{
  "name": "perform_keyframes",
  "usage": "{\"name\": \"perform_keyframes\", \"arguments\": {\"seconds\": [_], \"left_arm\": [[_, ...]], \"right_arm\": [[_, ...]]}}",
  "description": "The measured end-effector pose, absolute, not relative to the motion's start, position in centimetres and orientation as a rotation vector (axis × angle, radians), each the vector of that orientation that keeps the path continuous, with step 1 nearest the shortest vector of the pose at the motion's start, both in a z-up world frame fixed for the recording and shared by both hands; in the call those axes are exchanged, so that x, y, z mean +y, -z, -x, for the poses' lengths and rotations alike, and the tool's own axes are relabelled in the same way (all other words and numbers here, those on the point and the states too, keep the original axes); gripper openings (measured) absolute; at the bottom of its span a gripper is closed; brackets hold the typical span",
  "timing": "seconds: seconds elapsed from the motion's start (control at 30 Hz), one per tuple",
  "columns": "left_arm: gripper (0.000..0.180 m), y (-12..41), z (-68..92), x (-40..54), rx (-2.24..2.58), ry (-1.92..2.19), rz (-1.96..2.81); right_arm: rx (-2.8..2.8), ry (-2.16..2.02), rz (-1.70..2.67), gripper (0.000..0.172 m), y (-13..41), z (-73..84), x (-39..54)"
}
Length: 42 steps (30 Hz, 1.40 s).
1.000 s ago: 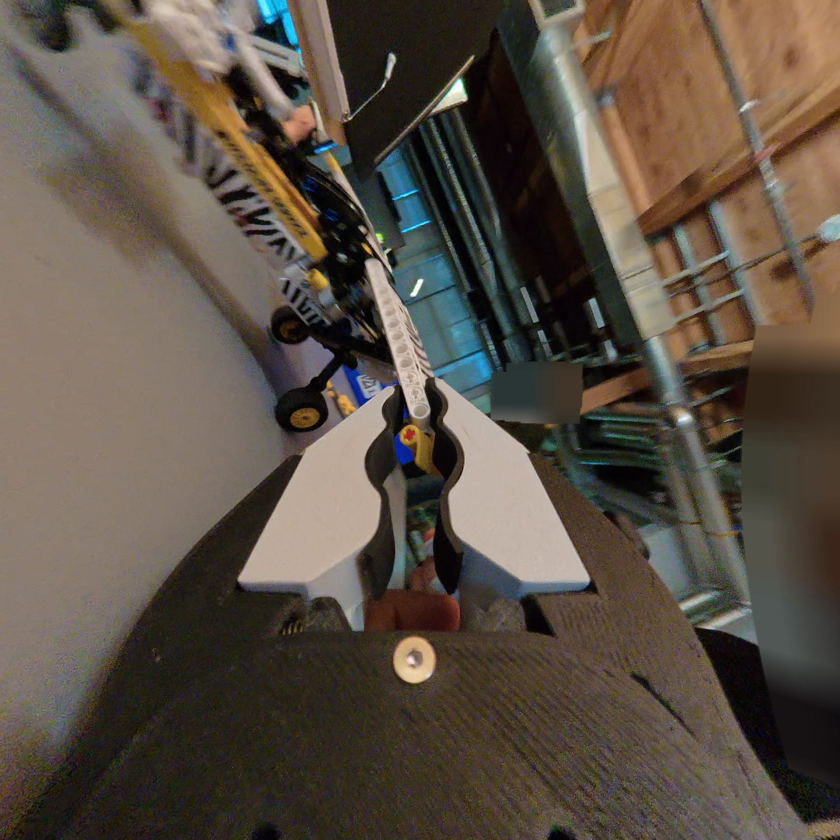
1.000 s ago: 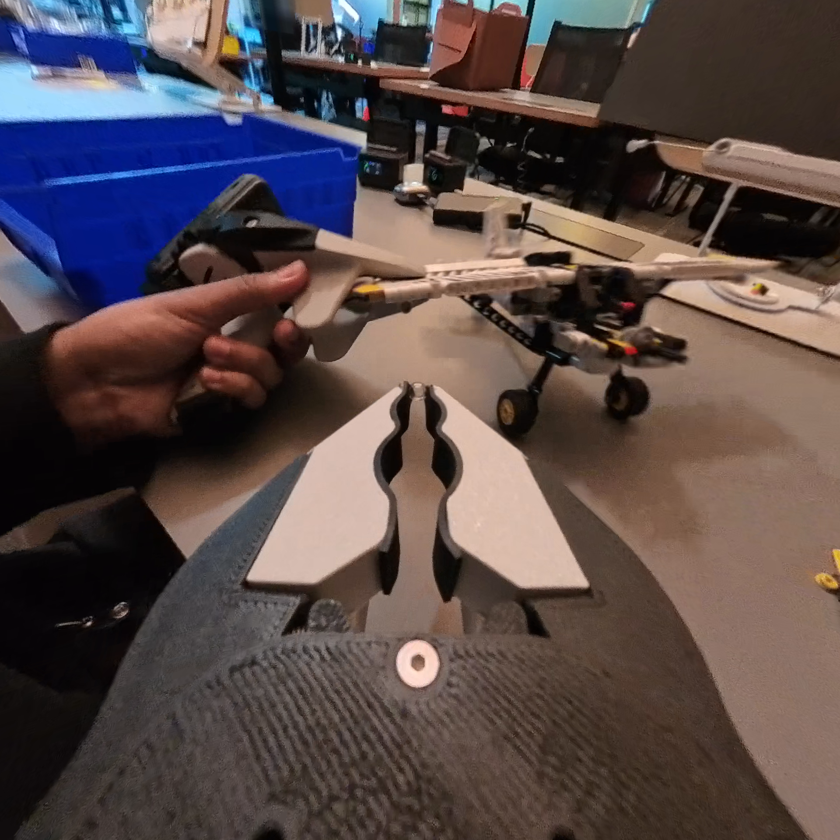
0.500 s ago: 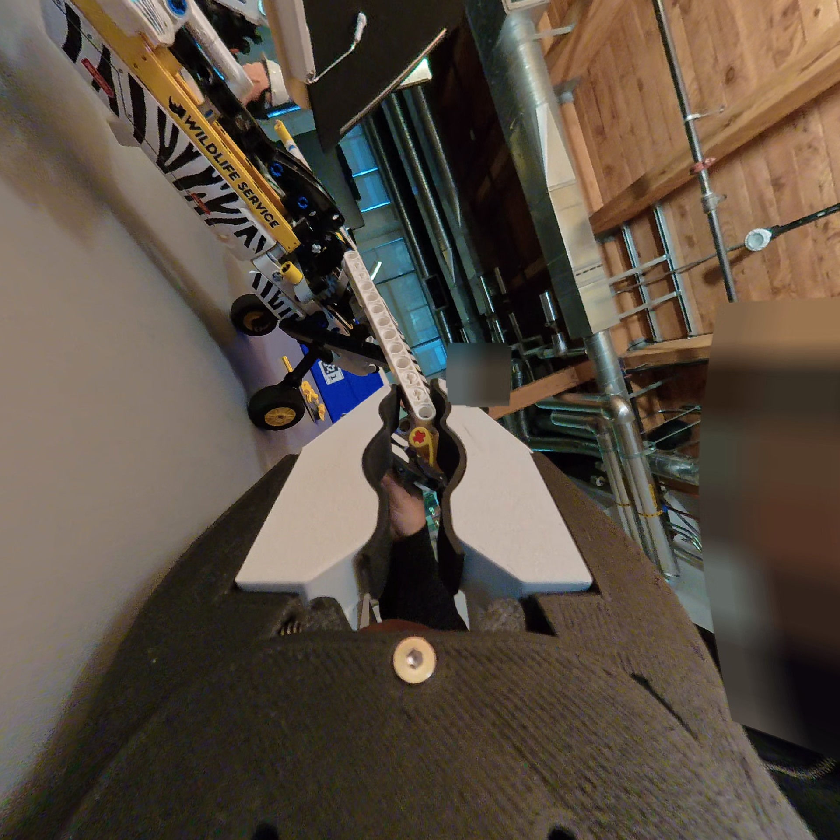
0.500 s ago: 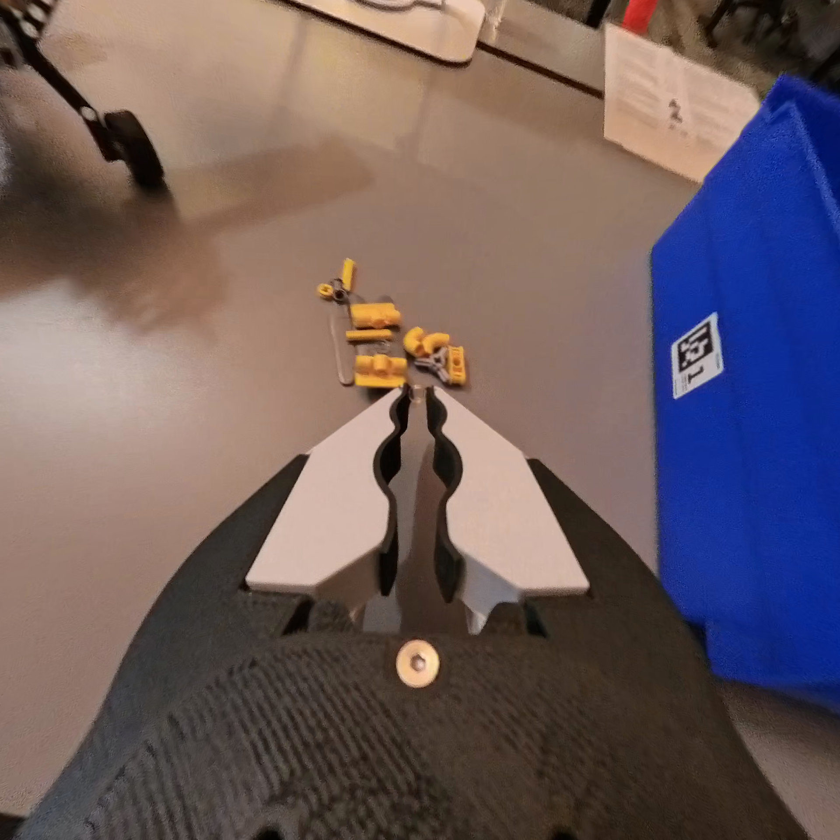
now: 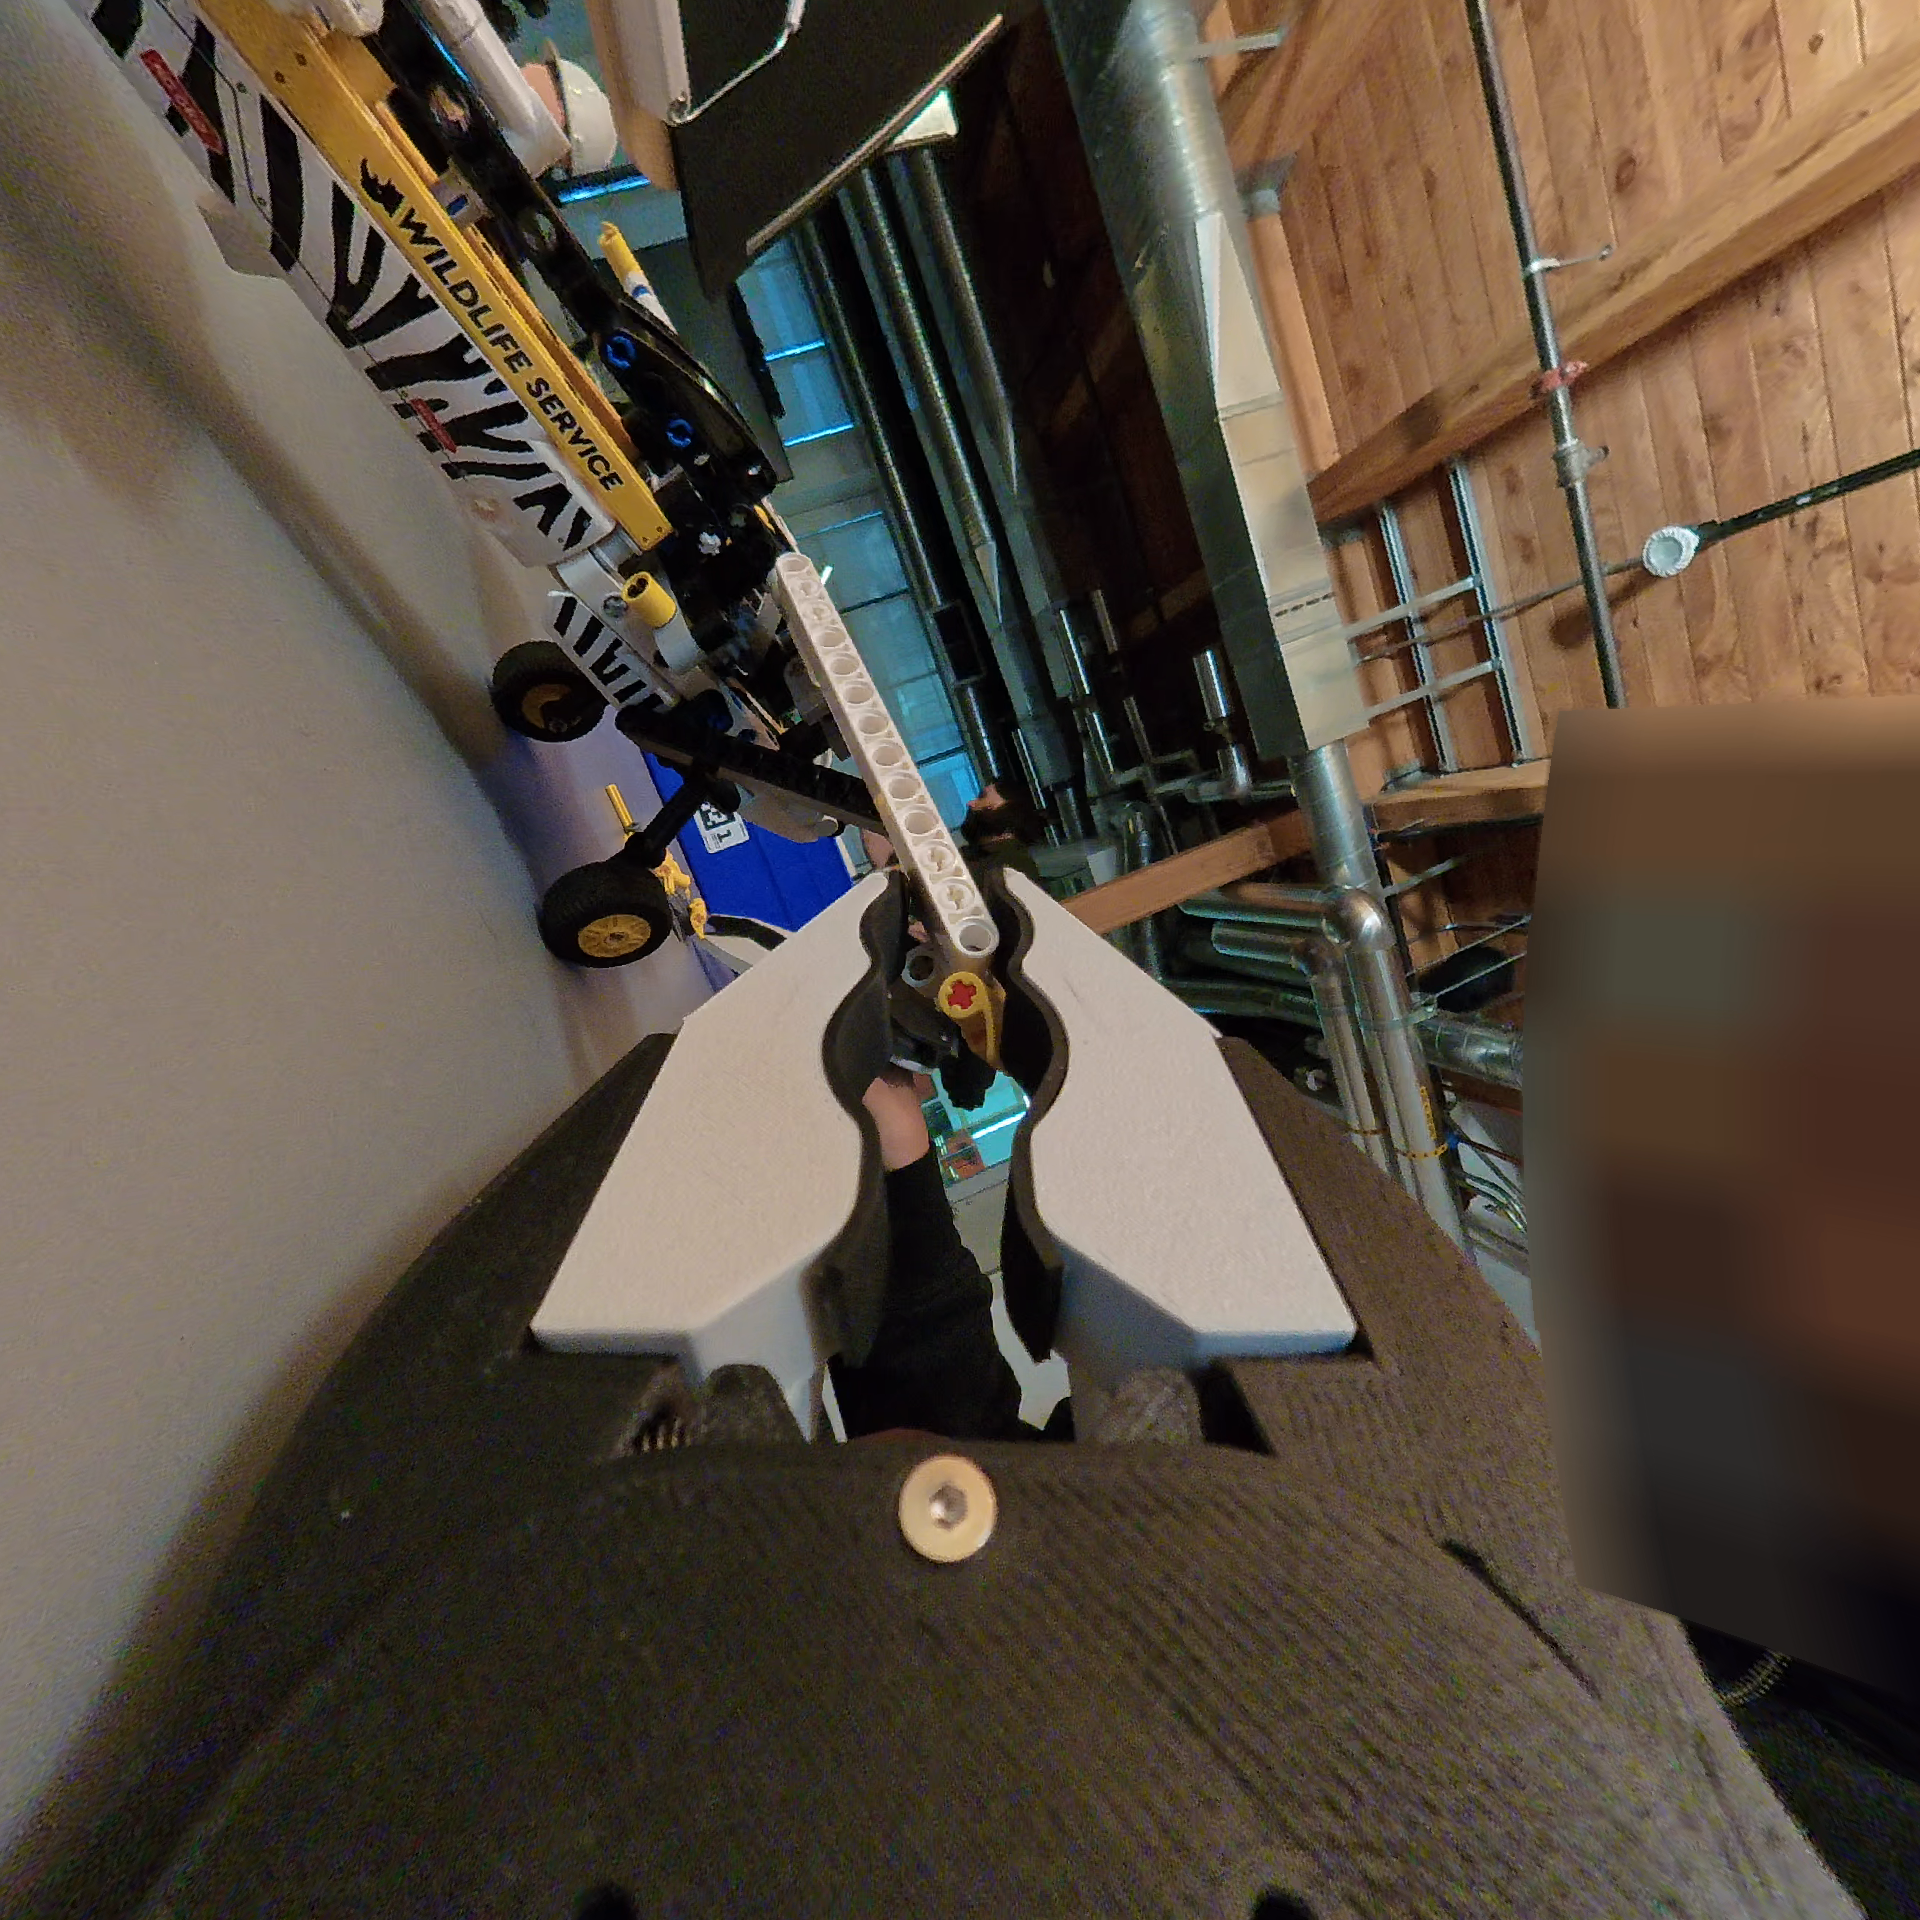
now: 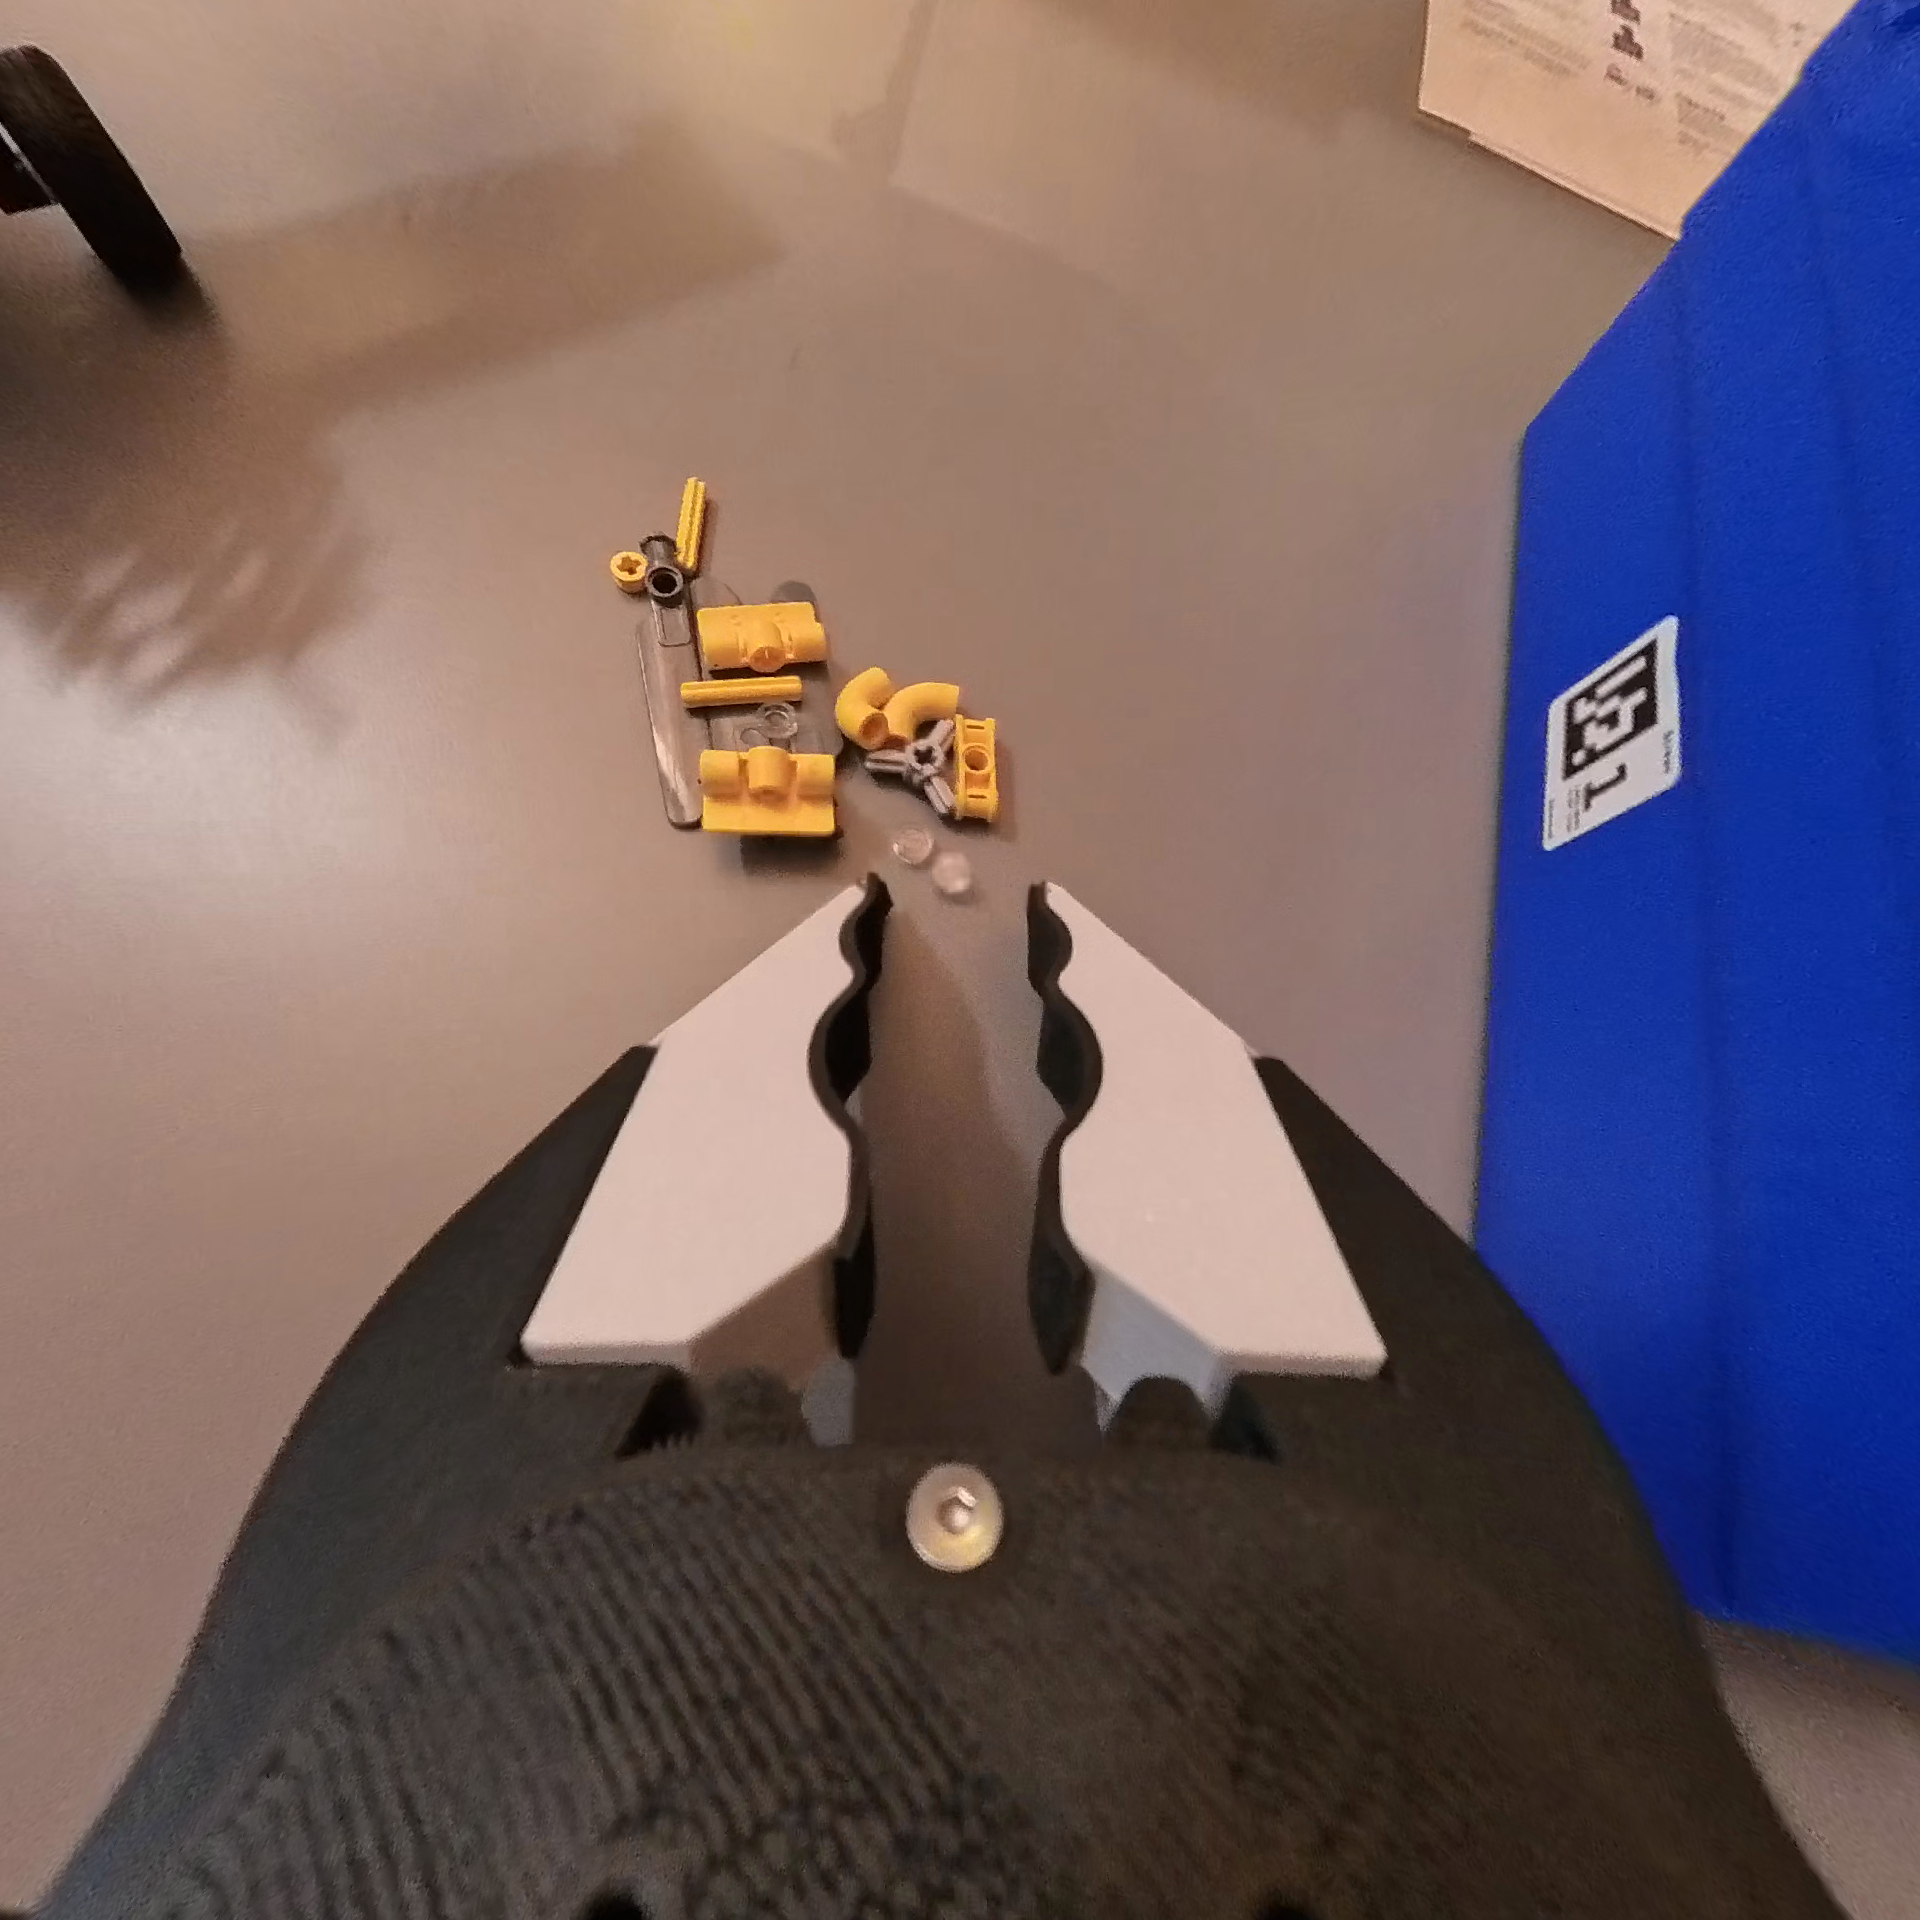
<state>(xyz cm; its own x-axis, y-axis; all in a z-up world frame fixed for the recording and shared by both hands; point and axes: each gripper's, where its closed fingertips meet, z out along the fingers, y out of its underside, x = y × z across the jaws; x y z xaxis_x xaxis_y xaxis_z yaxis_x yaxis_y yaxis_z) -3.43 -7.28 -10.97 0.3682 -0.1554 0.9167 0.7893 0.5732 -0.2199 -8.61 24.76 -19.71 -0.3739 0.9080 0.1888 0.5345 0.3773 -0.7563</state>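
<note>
My left gripper (image 5: 948, 914) is shut on the end of a long white holed beam (image 5: 883, 748). The beam belongs to a toy plane (image 5: 468, 312) with zebra stripes and a yellow band, whose black wheels (image 5: 608, 914) are next to the grey table (image 5: 208, 935). A yellow piece with a red cross axle (image 5: 966, 997) sits just behind the pads. My right gripper (image 6: 954, 896) is open and holds nothing, low over the table (image 6: 1195, 520). Two small clear round studs (image 6: 930, 860) lie just ahead of its fingertips. A cluster of loose yellow and grey pieces (image 6: 764, 727) lies beyond them.
A blue bin (image 6: 1714, 831) with a white tag stands close on the right of my right gripper. A printed sheet (image 6: 1590, 83) lies at the far right. One wheel of the plane (image 6: 94, 197) shows at top left. A sleeved hand (image 5: 914, 1226) shows behind my left fingers. One gripper's finger ends stand about 35 cm off the other's. The plane (image 6: 94, 197) sits 15 cm or so from the ends of my left fingers.
My right gripper swung away from the plane to the loose pieces and opened; the tiny clear piece seen at its tips earlier is no longer there. My left gripper keeps hold of the beam.
</note>
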Motion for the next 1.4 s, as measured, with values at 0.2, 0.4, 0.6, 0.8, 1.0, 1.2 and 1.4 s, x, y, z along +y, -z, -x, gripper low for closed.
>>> {"name": "perform_keyframes", "arguments": {"seconds": [0.2, 0.4, 0.6, 0.8, 1.0, 1.2, 1.4], "left_arm": [[0.012, 10.9, 3.4, -7.4, -1.011, 0.701, 0.724], [0.025, 10.5, 3.8, -8.5, -1.0, 0.699, 0.653], [0.031, 10.6, 3.7, -8.2, -1.008, 0.579, 0.741], [0.037, 10.2, 3.0, -7.5, -0.956, 0.471, 0.836], [0.042, 10.1, 2.7, -7.0, -0.93, 0.463, 0.86], [0.019, 10.8, 1.1, -4.2, -0.885, 0.588, 1.024], [0.016, 11.3, 0.2, -2.6, -0.856, 0.601, 1.124]], "right_arm": [[-1.911, -0.951, 1.286, 0.027, 17.4, 8.1, 26.0], [-1.883, -1.133, 0.95, 0.028, 12.1, 6.8, 18.8], [-2.018, -1.178, 0.627, 0.029, 10.8, 5.0, 9.5], [-2.078, -1.236, 0.49, 0.028, 11.7, 4.9, 3.9], [-2.032, -1.298, 0.389, 0.028, 8.6, 6.4, 1.7], [-2.074, -1.535, 0.48, 0.029, 9.2, 4.4, -0.7], [-2.049, -1.681, 0.619, 0.029, 9.3, 2.7, 0.7]]}}
